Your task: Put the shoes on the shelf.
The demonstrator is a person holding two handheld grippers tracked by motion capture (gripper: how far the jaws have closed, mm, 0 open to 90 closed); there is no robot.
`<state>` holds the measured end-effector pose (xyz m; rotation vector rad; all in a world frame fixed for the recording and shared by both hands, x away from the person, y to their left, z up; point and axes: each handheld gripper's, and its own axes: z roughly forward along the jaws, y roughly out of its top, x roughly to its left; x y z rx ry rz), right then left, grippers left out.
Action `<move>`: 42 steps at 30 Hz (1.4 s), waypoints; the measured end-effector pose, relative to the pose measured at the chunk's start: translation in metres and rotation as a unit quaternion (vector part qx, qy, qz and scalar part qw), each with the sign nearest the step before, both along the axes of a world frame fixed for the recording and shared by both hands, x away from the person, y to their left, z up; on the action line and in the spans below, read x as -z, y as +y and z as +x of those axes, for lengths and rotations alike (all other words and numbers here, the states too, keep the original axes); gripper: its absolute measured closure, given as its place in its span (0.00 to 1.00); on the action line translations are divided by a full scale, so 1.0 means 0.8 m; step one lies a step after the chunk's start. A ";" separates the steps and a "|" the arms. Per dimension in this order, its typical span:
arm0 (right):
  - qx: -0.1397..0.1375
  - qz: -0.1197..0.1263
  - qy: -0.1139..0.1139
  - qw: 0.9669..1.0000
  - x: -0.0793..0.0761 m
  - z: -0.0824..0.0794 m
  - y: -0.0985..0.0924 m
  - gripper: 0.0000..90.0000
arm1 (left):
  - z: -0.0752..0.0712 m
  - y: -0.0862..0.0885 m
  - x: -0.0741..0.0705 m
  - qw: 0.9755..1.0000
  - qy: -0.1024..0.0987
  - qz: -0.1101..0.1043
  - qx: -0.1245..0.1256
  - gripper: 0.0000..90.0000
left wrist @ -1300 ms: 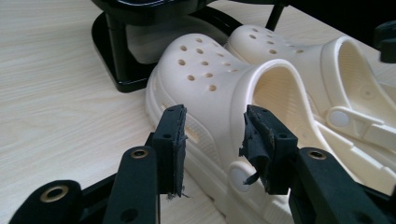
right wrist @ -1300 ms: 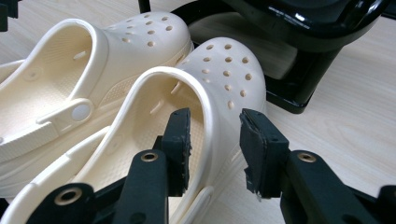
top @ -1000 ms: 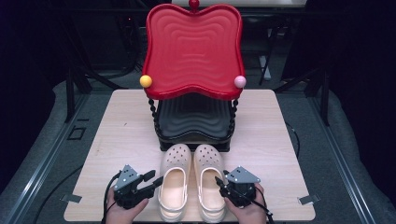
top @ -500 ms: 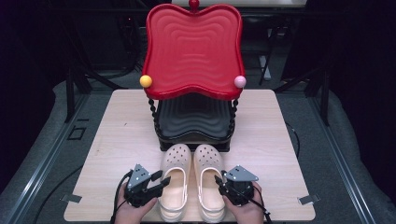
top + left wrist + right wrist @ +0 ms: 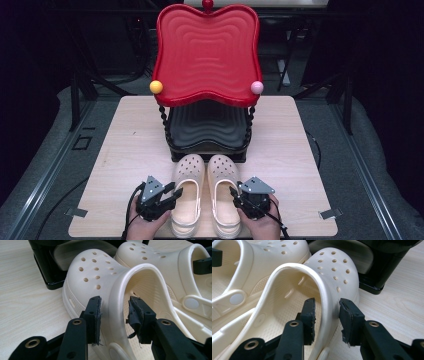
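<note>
Now each gripper's jaws straddle, slightly parted, a clog's side wall: left gripper (image 5: 113, 312), right gripper (image 5: 327, 315).

Tabletop (image 5: 125, 150): pale wood-grain board, rounded corners, metal brackets (image 5: 76, 212) at its front edge. Floor (image 5: 45, 150): grey carpet, metal rail (image 5: 40, 175) running along the left. Surroundings: dark and unlit, black stand legs (image 5: 80, 95) and dim furniture behind. Light: falls on the tabletop alone.
</note>
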<state>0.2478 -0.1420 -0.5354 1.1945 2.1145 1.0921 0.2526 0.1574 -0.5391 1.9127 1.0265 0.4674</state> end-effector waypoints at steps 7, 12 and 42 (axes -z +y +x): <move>0.007 0.000 0.007 1.000 -0.001 0.002 -0.001 0.79 | 0.002 0.001 -0.001 1.000 0.009 -0.005 -0.008 0.74; 0.014 0.001 -0.004 1.000 0.003 0.004 0.001 0.75 | 0.006 0.000 -0.001 1.000 0.011 -0.014 -0.018 0.72; 0.008 -0.042 -0.023 0.999 -0.007 0.010 0.018 0.82 | 0.010 -0.010 -0.010 0.999 -0.017 0.024 -0.028 0.80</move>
